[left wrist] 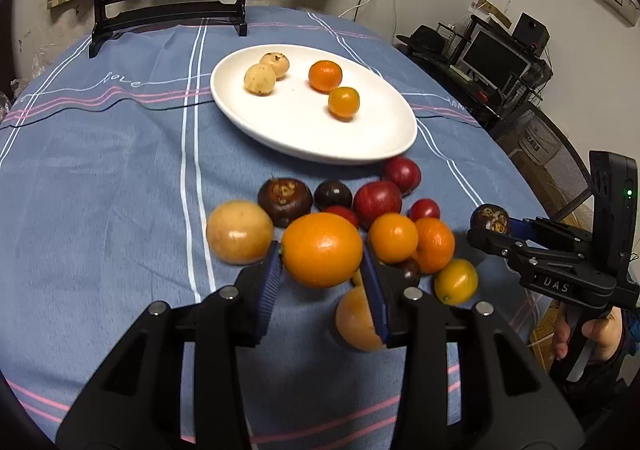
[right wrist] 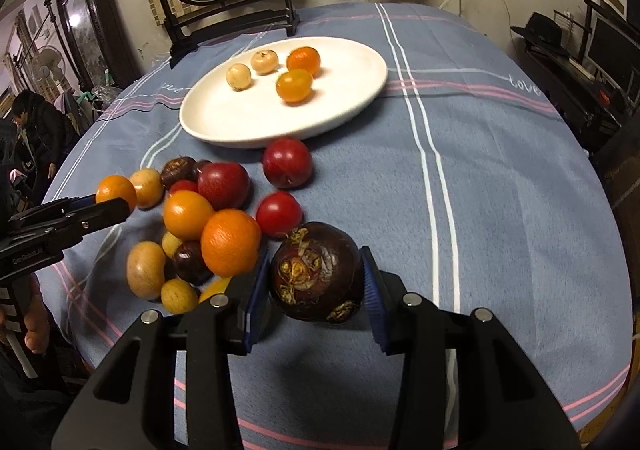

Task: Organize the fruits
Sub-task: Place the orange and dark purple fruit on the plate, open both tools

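A: What does the left gripper (left wrist: 322, 270) hold?
B: A smooth, glossy orange (left wrist: 322, 249), pinched between its ribbed blue pads (left wrist: 270, 276). It sits at the near edge of the fruit pile (left wrist: 384, 206).
A: And the right gripper (right wrist: 316, 292)?
B: Its jaws are closed on a dark, shiny water chestnut (right wrist: 316, 272), squat and round, with flaky tan scraps on its skin. It is held just right of the pile.
A: What lies in the pile?
B: Loose on the soft blue striped cloth (left wrist: 120, 178): round oranges, glossy red fruits, tan oval ones with matte skin, and more dark chestnuts, most touching each other.
A: Farther back?
B: A white oval plate (left wrist: 360, 146), smooth and shallow, just beyond the pile. It carries two pale speckled fruits (left wrist: 266, 74) side by side and two small oranges (left wrist: 334, 88) apart from them. Behind it stands a black frame (left wrist: 168, 10) with a round panel.
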`<action>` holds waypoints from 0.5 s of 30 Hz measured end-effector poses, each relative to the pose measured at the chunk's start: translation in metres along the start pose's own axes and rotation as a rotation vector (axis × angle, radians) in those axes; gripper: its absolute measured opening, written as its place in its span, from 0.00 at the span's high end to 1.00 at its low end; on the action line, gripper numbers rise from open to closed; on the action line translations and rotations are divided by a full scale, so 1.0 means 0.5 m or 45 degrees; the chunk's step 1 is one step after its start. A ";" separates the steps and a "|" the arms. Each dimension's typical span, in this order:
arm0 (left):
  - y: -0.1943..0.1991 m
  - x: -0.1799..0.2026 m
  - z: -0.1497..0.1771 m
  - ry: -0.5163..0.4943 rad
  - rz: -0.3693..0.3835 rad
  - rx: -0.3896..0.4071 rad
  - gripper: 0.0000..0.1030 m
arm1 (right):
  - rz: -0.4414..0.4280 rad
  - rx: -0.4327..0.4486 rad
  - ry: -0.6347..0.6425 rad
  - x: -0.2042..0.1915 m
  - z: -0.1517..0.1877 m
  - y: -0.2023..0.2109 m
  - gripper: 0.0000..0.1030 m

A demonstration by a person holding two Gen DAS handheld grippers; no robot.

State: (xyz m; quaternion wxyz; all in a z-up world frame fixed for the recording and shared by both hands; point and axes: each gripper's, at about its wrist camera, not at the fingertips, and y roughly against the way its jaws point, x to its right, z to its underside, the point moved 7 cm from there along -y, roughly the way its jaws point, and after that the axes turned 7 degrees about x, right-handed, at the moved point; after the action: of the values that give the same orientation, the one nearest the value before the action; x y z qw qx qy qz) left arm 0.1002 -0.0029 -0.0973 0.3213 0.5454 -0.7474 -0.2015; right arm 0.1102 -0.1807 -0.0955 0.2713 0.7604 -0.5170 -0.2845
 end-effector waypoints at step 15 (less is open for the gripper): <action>-0.193 -0.011 -0.278 -0.076 -0.036 -0.047 0.61 | -0.024 0.040 0.152 0.002 -0.281 -0.157 0.58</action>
State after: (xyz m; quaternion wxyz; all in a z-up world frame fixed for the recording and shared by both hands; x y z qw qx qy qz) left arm 0.2651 -0.0221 -0.0627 0.3062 0.5435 -0.7451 -0.2359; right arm 0.2602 -0.1399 -0.0542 0.2871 0.7848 -0.4972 -0.2331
